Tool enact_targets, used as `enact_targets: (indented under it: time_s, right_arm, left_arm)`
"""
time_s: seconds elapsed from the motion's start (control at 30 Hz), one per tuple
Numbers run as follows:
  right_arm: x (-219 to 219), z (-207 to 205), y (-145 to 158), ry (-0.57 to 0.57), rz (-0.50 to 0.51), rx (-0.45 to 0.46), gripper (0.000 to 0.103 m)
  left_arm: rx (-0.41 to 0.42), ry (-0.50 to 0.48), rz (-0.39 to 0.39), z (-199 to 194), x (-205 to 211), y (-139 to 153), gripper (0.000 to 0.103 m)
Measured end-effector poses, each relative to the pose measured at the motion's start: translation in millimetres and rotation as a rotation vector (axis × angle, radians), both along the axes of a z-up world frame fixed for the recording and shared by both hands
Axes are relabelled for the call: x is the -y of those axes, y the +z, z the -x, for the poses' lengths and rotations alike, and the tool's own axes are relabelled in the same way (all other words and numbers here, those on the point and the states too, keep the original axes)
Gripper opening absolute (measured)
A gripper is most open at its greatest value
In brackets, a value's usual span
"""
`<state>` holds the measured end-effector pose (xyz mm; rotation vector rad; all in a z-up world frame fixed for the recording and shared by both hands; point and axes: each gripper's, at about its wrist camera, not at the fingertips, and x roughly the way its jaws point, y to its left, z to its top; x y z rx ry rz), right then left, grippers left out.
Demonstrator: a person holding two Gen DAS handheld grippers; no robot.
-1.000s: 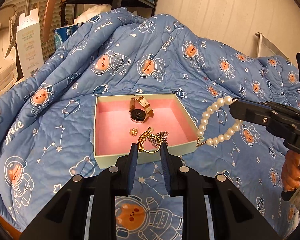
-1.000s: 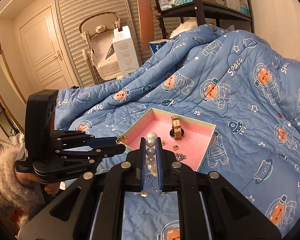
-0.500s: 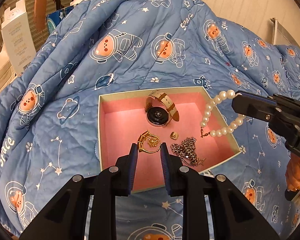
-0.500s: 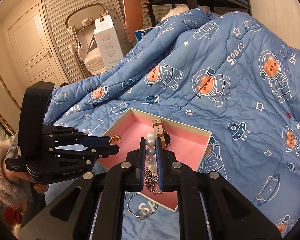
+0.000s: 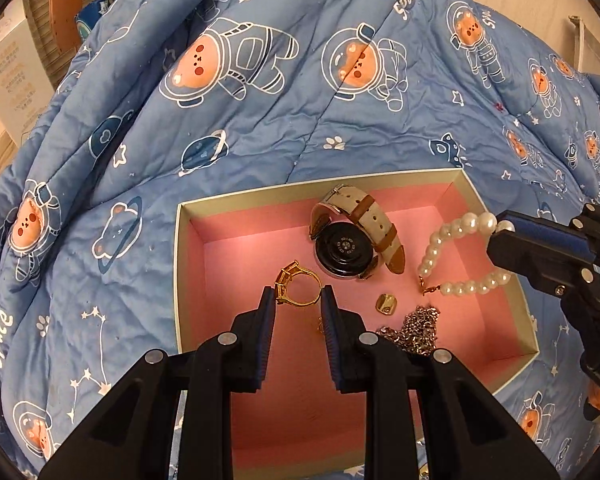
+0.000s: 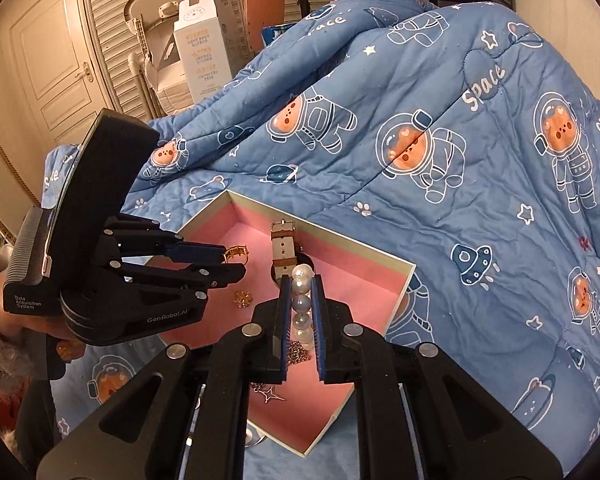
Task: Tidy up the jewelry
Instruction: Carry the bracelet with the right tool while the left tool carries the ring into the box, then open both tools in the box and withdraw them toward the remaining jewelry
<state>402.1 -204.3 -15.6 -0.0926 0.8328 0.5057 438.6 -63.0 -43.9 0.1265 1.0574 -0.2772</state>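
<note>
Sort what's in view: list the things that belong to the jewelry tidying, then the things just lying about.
Job:
gold ring, in the left gripper
pearl bracelet, in the right gripper
pink-lined box
watch
silver chain
small gold charm

Lying about:
space-print quilt
white carton

"Space" was printed in white on the quilt (image 6: 440, 208), at one o'clock in the right wrist view and at twelve and eight o'clock in the left wrist view. "GenRobot.AI" and "Data Acquisition System" were read on the left gripper (image 6: 230, 264) body, at nine o'clock. Orange print on the white carton (image 6: 202, 48), at eleven o'clock, could not be made out.
</note>
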Motion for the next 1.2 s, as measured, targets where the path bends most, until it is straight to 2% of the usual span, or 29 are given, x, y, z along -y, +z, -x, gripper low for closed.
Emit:
enact_targets:
  time_s: [0.47,0.67,0.73,0.8,0.87,1.0,1.07,1.1,1.13,1.2]
  right_arm:
    - [-20.8,-7.0,-21.3,0.100,0.131,-0.015,0.010]
    - [-31.9,-7.7,-25.9,0.154,0.218,-0.001,0.010]
    - [-33.7,-9.1,-28.2,0.164,0.247,0.001,0.010]
    - [-35.0,-11.4,-30.7,0.169,0.276,0.003,0.010]
    - [-35.8,-12.5,-32.2,0.175,0.289,0.001,0.010]
    - [-34.8,-13.9,-31.9,0.177,0.302,0.001,0.011]
    - [-34.0,-14.8,-31.7,0.167,0.314,0.005,0.024]
    - [-33.4,-15.0,-30.9,0.165,0.315,0.014,0.048]
    - [-32.6,-13.3,-28.4,0.160,0.314,0.038,0.067]
    - [-31.5,-8.8,-22.5,0.159,0.306,0.088,0.068]
  left_arm:
    - [-0.029,-0.005,-0.056,-11.5,0.5,-12.1,0.023]
    - [-0.021,-0.032,-0.116,-14.5,14.6,-16.1,0.023]
    - [-0.013,-0.039,-0.131,-14.5,18.0,-15.5,0.027]
    - [0.011,-0.048,-0.158,-13.9,23.2,-13.2,0.041]
    - [0.048,-0.058,-0.184,-12.9,28.8,-8.8,0.050]
    - [0.080,-0.070,-0.212,-11.5,31.2,0.5,0.054]
    - [0.105,-0.070,-0.226,-9.4,27.5,7.1,0.060]
    - [0.119,-0.069,-0.226,-7.6,25.5,11.0,0.064]
    - [0.132,-0.065,-0.223,-4.4,20.3,14.7,0.066]
    - [0.155,-0.046,-0.208,1.4,9.5,21.9,0.072]
